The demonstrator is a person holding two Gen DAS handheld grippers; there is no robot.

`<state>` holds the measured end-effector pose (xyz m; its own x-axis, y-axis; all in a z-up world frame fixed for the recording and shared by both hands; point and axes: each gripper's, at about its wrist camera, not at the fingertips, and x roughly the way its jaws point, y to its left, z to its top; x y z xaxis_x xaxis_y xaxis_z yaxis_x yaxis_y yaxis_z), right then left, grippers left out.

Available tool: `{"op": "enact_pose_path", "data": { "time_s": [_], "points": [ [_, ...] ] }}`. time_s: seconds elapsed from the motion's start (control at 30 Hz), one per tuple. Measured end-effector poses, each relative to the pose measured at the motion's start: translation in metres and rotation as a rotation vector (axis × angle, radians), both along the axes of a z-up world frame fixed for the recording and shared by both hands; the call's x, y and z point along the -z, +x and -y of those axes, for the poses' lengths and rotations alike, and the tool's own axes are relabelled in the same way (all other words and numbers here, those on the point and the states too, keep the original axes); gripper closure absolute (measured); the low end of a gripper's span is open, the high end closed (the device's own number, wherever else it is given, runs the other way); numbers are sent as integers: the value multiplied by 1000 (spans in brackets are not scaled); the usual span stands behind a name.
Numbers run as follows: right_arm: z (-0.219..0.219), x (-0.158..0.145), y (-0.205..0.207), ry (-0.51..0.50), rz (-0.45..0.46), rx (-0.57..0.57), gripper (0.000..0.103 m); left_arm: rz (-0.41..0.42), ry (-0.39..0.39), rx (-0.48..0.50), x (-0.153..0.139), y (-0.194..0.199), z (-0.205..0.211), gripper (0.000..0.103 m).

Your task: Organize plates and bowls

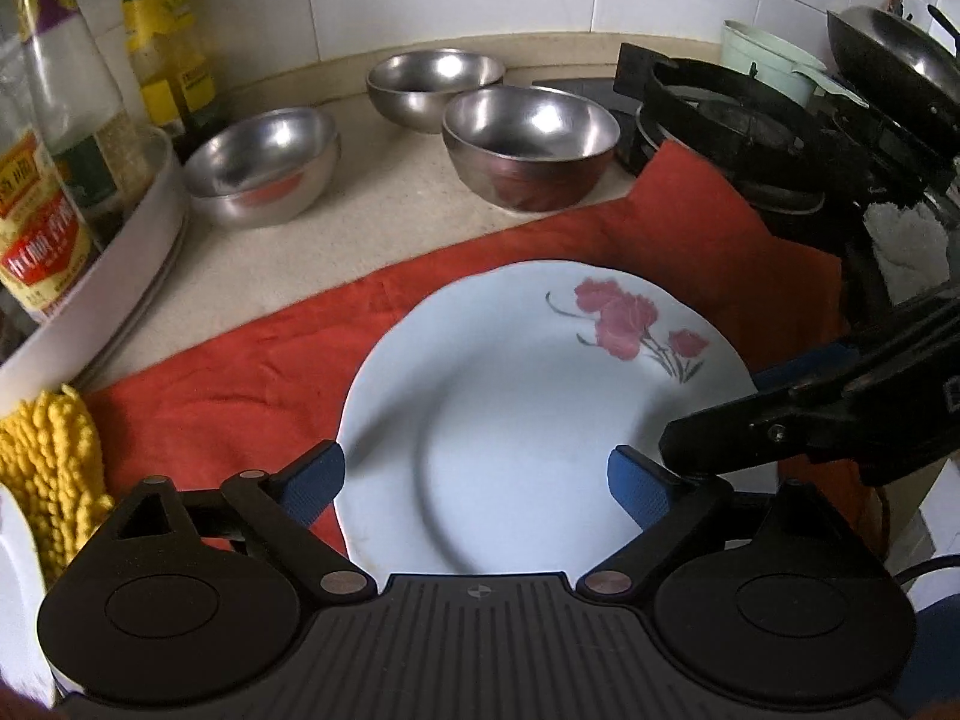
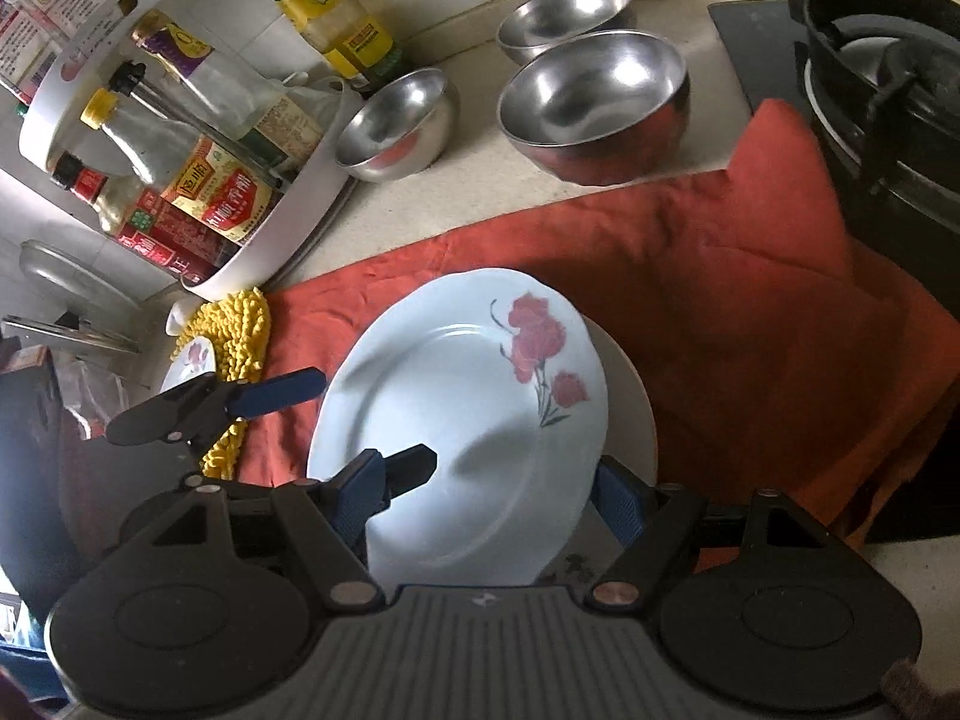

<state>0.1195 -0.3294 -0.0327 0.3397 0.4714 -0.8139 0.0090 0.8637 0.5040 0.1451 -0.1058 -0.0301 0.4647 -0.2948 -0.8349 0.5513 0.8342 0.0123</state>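
Note:
A white plate with red flowers [image 1: 528,414] lies on a red cloth [image 1: 252,384]; it also shows in the right wrist view [image 2: 462,420], resting on another plate [image 2: 636,408]. My left gripper [image 1: 477,480] is open over the plate's near rim, its blue pads on either side. My right gripper [image 2: 486,495] is open astride the plate's near edge; its fingers [image 1: 780,414] reach in from the right in the left wrist view. Three steel bowls [image 1: 531,144] [image 1: 264,165] [image 1: 435,87] stand on the counter behind the cloth.
A white round rack of sauce bottles [image 2: 180,138] stands at the left. A yellow mop cloth [image 1: 48,468] lies beside a small flowered plate [image 2: 192,360]. A gas stove [image 1: 750,114] with a wok [image 1: 894,54] is at the right, against the tiled wall.

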Motion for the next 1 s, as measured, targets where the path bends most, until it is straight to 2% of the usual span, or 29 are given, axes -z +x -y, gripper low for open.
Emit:
{"op": "enact_pose_path", "data": {
  "time_s": [0.13, 0.33, 0.53, 0.77, 1.0],
  "points": [
    [9, 4, -5, -42, -10, 15, 31, 14, 0, -10, -3, -5, 3, 6],
    [17, -11, -9, -60, 67, 4, 31, 31, 3, -23, -7, -10, 7, 5],
    [17, -13, -8, -60, 85, -15, 31, 57, 7, -68, -12, -13, 2, 5],
    [-8, -20, 2, -42, 129, -102, 31, 80, 19, -152, -16, -16, -20, 4],
    [-52, -26, 17, -15, 172, -218, 31, 109, 29, -264, -20, -17, -56, 2]
  ]
}}
